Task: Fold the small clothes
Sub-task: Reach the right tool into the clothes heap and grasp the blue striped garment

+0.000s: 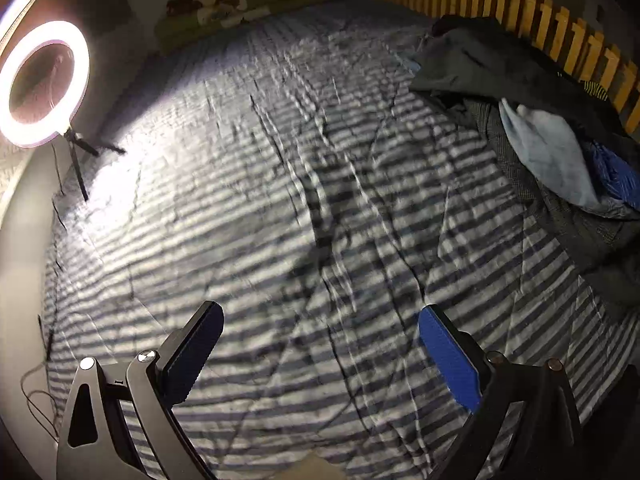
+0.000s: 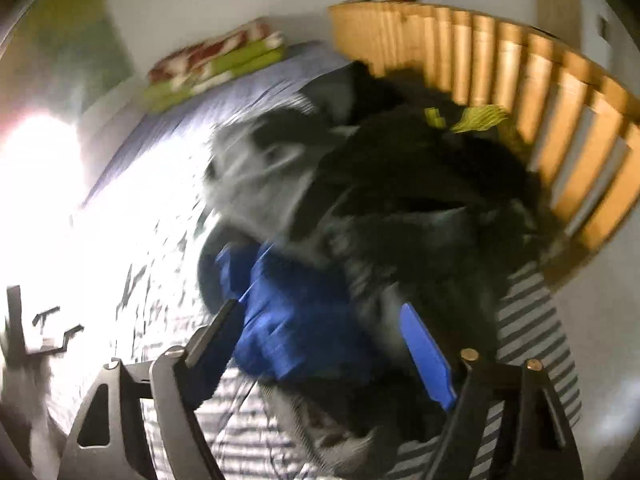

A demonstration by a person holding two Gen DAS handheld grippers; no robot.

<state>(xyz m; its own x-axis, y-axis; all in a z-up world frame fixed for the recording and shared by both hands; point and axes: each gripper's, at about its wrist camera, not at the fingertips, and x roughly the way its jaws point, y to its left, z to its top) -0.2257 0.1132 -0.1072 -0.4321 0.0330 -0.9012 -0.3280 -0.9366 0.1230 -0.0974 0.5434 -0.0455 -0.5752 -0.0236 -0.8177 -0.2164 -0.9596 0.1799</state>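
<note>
both tongs gape: left tongs (image 1: 320, 344) over striped bedsheet (image 1: 280, 200), right tongs (image 2: 320, 344) over clothes pile (image 2: 400, 208).

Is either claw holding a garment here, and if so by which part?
Neither. The left claw is open over bare striped bedding; the right claw is open facing the clothes pile.

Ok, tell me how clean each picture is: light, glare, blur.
Left wrist view: sharp, ring light glares at left and throws a hot patch over the striped bedcover; fisheye bends the edges. Right wrist view: motion-blurred, clothes pile smeared, left side blown out white.
</note>
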